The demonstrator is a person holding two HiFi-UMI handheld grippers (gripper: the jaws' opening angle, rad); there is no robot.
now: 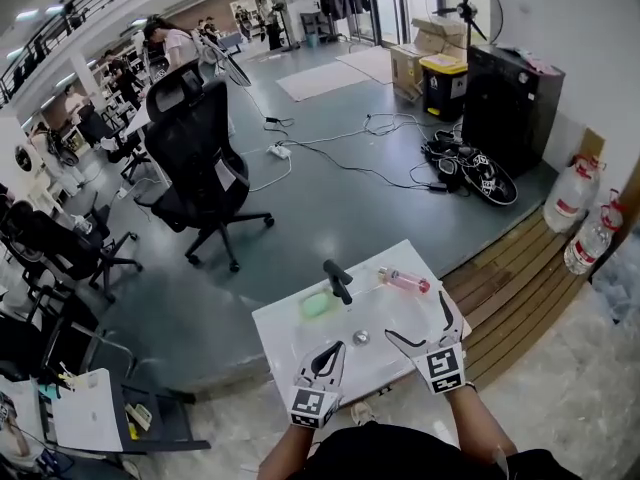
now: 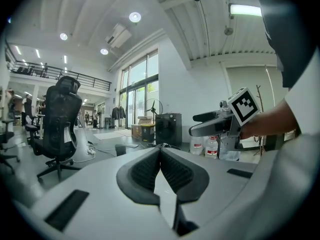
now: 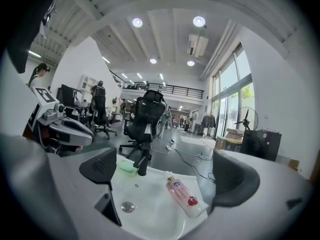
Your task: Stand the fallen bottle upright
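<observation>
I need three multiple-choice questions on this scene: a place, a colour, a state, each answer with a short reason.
1. Where is the bottle?
A. on the floor
B. lying on the white sink top, right of the faucet
C. on the chair

2. What colour is the soap?
A. green
B. blue
C. black

3. How are the right gripper's jaws?
A. shut on the bottle
B. apart, empty
C. shut together

1 B: it lies flat beside the faucet.
2 A: pale green.
3 B: a wide gap, nothing held.
</observation>
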